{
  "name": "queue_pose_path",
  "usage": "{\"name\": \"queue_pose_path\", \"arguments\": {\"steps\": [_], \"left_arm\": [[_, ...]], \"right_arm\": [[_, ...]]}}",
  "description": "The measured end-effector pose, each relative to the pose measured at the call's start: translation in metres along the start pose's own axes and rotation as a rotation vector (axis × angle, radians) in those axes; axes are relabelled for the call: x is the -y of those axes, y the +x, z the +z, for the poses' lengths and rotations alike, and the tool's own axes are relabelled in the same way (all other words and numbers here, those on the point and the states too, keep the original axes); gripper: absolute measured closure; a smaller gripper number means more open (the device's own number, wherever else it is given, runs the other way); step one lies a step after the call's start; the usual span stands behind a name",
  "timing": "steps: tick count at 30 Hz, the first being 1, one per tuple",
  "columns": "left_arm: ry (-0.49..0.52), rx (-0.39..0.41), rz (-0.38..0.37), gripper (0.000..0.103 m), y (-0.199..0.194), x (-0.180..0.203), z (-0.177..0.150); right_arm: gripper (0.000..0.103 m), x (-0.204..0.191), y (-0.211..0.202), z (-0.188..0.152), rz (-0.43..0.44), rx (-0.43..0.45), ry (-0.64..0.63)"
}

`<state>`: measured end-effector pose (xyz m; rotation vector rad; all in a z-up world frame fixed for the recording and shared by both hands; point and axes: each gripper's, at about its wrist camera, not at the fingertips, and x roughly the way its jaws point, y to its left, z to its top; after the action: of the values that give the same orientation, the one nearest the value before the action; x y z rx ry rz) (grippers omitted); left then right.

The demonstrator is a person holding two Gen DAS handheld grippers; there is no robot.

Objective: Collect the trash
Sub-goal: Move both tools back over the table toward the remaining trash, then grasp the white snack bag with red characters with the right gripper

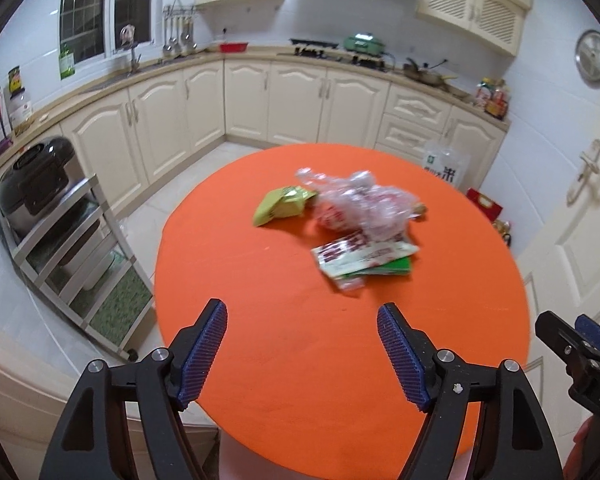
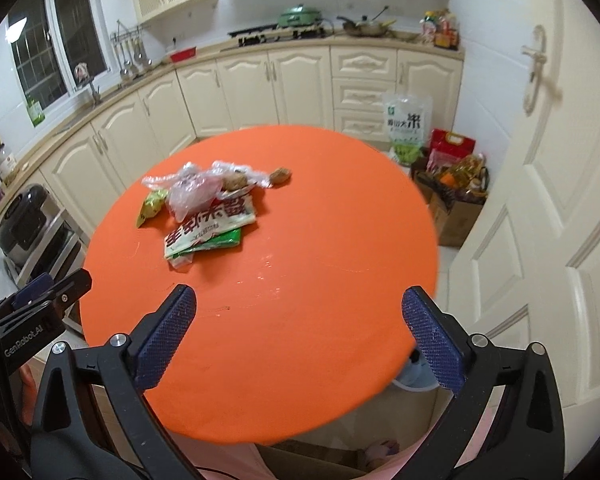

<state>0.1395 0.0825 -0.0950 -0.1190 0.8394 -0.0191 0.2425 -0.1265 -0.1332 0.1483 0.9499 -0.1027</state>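
Orange desk (image 2: 300, 340) up close with nothing grabbed yet. The left hand-held gripper (image 1: 302, 318) and the right hand-held gripper (image 2: 299, 300) both hang spread wide over the near edge, empty. Farther out sits the trash pile: a red-and-white snack wrapper (image 2: 210, 224) nearest, a green packet (image 1: 280, 205) just beside it on the left, then a crumpled clear plastic bag (image 2: 198, 186) with a brown lump (image 2: 280, 176) at the back. Looks like the approach step to me. Next move probably calls for reaching forward and pinching that flat wrapper by an edge.
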Motion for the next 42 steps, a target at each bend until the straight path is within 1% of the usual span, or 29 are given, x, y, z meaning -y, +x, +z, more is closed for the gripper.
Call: {"name": "queue_pose_path", "arguments": {"steps": [2, 3, 6, 11, 13, 17, 20, 22, 24, 25, 27, 28, 30, 32, 33, 35, 38, 42], "left_arm": [[-0.011, -0.03, 0.006, 0.03, 0.011, -0.006, 0.002], [-0.013, -0.04, 0.006, 0.03, 0.02, -0.012, 0.012], [-0.024, -0.079, 0.004, 0.03, 0.043, -0.026, 0.027], [-0.052, -0.138, -0.006, 0.03, 0.079, -0.049, 0.045], [-0.059, -0.157, -0.013, 0.03, 0.096, -0.059, 0.05], [-0.073, -0.188, -0.025, 0.03, 0.122, -0.077, 0.058], [-0.078, -0.2, -0.021, 0.03, 0.133, -0.089, 0.063], [-0.083, -0.201, -0.014, 0.03, 0.142, -0.092, 0.068], [-0.065, -0.189, -0.033, 0.03, 0.147, -0.094, 0.071], [-0.058, -0.19, -0.044, 0.03, 0.151, -0.095, 0.073], [-0.061, -0.202, -0.056, 0.03, 0.159, -0.099, 0.073], [-0.07, -0.207, -0.052, 0.03, 0.163, -0.102, 0.072], [-0.079, -0.21, -0.053, 0.03, 0.167, -0.108, 0.073], [-0.093, -0.203, -0.066, 0.029, 0.165, -0.113, 0.073], [-0.113, -0.203, -0.068, 0.029, 0.166, -0.117, 0.074], [-0.138, -0.2, -0.057, 0.029, 0.166, -0.124, 0.075], [-0.137, -0.197, -0.06, 0.029, 0.164, -0.128, 0.073], [-0.139, -0.211, -0.034, 0.029, 0.159, -0.121, 0.068]], "right_arm": [[0.0, -0.008, 0.016, 0.004, 0.009, -0.031, -0.01], [0.0, -0.011, 0.023, 0.006, 0.01, -0.046, -0.014], [0.0, -0.023, 0.047, 0.014, 0.022, -0.089, -0.026], [0.0, -0.043, 0.094, 0.027, 0.048, -0.166, -0.017], [0.0, -0.05, 0.114, 0.031, 0.069, -0.2, 0.017], [0.0, -0.062, 0.151, 0.04, 0.118, -0.251, 0.123], [0.0, -0.07, 0.17, 0.044, 0.094, -0.252, 0.189], [0.0, -0.077, 0.18, 0.046, 0.034, -0.243, 0.197], [0.0, -0.084, 0.192, 0.048, 0.011, -0.256, 0.203], [0.0, -0.088, 0.193, 0.049, -0.025, -0.242, 0.209], [0.0, -0.094, 0.196, 0.05, -0.034, -0.213, 0.221], [0.0, -0.098, 0.201, 0.051, -0.048, -0.219, 0.222], [0.0, -0.109, 0.208, 0.053, -0.118, -0.219, 0.174], [0.0, -0.122, 0.214, 0.051, -0.192, -0.214, 0.091], [0.0, -0.124, 0.214, 0.049, -0.2, -0.197, 0.079], [0.0, -0.121, 0.211, 0.046, -0.173, -0.184, 0.081], [0.0, -0.117, 0.204, 0.039, -0.136, -0.196, 0.022], [0.002, -0.11, 0.189, 0.024, -0.085, -0.227, -0.045]]}}
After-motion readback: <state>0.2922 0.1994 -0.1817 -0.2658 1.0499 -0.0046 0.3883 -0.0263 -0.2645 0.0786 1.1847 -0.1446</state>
